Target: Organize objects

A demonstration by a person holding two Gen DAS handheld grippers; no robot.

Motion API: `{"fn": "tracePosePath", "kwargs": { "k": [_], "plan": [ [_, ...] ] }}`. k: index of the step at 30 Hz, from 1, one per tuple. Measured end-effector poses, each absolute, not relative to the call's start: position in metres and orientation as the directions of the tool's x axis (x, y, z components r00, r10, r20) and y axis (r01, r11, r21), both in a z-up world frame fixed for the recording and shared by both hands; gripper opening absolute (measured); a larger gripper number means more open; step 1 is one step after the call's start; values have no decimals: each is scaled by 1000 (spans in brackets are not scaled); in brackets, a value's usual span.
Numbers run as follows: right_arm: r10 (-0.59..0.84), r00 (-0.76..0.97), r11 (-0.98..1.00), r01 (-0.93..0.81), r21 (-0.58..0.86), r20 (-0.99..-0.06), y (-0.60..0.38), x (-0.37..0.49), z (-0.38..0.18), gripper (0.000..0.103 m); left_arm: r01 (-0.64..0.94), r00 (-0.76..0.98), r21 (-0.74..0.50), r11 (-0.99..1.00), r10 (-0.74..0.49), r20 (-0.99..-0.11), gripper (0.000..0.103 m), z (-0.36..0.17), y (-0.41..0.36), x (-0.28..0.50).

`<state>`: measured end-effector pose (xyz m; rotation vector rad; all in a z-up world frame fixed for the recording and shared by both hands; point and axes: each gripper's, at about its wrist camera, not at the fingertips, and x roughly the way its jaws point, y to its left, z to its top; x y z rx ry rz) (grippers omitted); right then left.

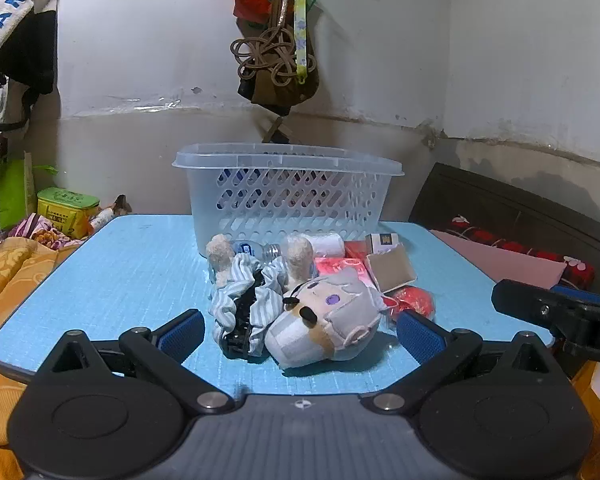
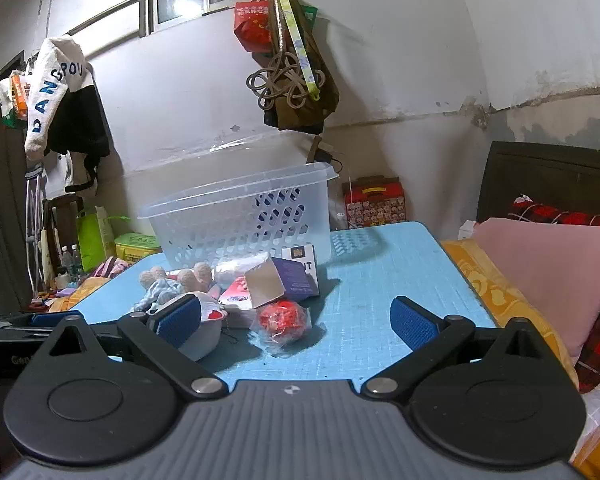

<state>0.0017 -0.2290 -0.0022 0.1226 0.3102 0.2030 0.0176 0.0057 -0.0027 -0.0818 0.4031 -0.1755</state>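
A clear plastic basket (image 1: 288,196) stands at the back of the blue table (image 1: 132,280); it also shows in the right wrist view (image 2: 236,220). In front of it lies a pile: a grey plush doll (image 1: 324,320), a striped cloth (image 1: 240,292), a plastic bottle (image 1: 260,250), a cardboard box (image 1: 392,268) and a red wrapped ball (image 1: 416,300). My left gripper (image 1: 300,332) is open, with the plush doll and cloth between its fingers. My right gripper (image 2: 296,324) is open, with the red ball (image 2: 282,320) between its fingers. Neither holds anything.
A purple box (image 2: 300,272) and a pink packet (image 2: 236,294) lie in the pile. A bed with a pink pillow (image 2: 540,272) is on the right. Orange bedding (image 1: 4,280) and a green tin (image 1: 68,204) lie on the left. Bags (image 1: 276,40) hang on the wall behind.
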Motion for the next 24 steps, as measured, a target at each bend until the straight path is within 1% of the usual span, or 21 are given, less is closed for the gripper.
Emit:
{"fn": "tracePosePath", "kwargs": {
  "k": [9, 24],
  "plan": [
    [225, 931, 970, -187, 154, -288, -229, 2, -2, 103, 163, 901, -121, 979, -198, -385, 102, -4, 5, 18],
    [245, 928, 966, -209, 153, -282, -228, 2, -4, 103, 147, 909, -123, 981, -183, -374, 101, -5, 8, 18]
  ]
}}
